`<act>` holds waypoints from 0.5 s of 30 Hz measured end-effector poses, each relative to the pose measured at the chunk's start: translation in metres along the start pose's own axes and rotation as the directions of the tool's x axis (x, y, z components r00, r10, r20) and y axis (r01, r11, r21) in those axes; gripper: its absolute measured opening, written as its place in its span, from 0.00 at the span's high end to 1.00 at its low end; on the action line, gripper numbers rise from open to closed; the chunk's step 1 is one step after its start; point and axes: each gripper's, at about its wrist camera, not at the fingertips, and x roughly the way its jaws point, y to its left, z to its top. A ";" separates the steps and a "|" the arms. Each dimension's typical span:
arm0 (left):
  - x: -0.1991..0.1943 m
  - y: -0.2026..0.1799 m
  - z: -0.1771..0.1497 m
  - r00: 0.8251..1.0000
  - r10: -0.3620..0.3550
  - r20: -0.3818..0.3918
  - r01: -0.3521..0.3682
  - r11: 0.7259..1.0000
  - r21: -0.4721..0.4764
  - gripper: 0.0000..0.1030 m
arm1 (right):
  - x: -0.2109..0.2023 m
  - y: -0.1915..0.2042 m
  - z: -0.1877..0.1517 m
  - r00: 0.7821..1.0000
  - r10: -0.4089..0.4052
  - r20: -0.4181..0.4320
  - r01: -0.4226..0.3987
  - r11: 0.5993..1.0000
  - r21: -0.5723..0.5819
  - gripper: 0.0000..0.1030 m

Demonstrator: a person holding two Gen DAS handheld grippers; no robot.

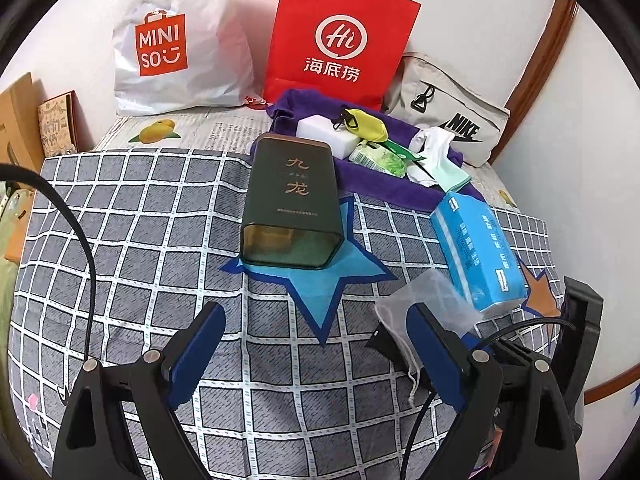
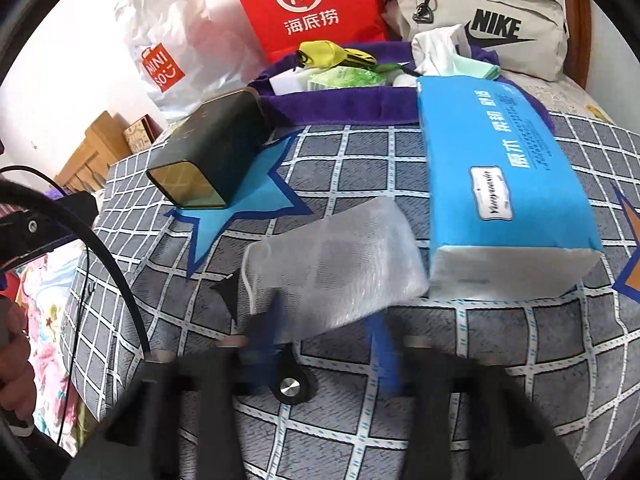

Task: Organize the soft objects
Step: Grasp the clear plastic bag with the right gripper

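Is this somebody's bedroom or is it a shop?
Most likely a bedroom at home. The things lie on a bed with a checked sheet beside a wooden bed frame, and shopping bags like the red paper bag lean against the wall.

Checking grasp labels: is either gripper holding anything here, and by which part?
The right gripper has its blurred jaws at the near, drawstring end of the mesh pouch; a firm hold cannot be told. The left gripper is open and empty.
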 end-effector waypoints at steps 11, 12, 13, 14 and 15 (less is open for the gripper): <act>0.002 -0.007 -0.004 1.000 0.000 -0.012 0.000 0.999 0.042 0.11 | -0.026 -0.008 -0.009 0.997 0.071 0.041 -0.071 0.997 -0.006 0.93; 0.002 -0.008 -0.005 1.000 0.001 -0.014 0.000 0.999 0.045 0.11 | -0.030 -0.010 -0.011 0.997 0.072 0.036 -0.071 0.997 -0.010 0.93; 0.002 -0.009 -0.005 1.000 0.001 -0.016 0.000 0.999 0.048 0.11 | -0.038 -0.012 -0.014 0.997 0.072 0.030 -0.072 0.997 -0.016 0.93; 0.002 -0.010 -0.005 1.000 0.001 -0.017 0.000 0.999 0.050 0.11 | -0.044 -0.014 -0.017 0.997 0.074 0.027 -0.073 0.997 -0.021 0.93; 0.002 -0.010 -0.005 1.000 0.000 -0.018 0.001 0.999 0.051 0.11 | -0.052 -0.016 -0.021 0.997 0.073 0.016 -0.072 0.997 -0.038 0.93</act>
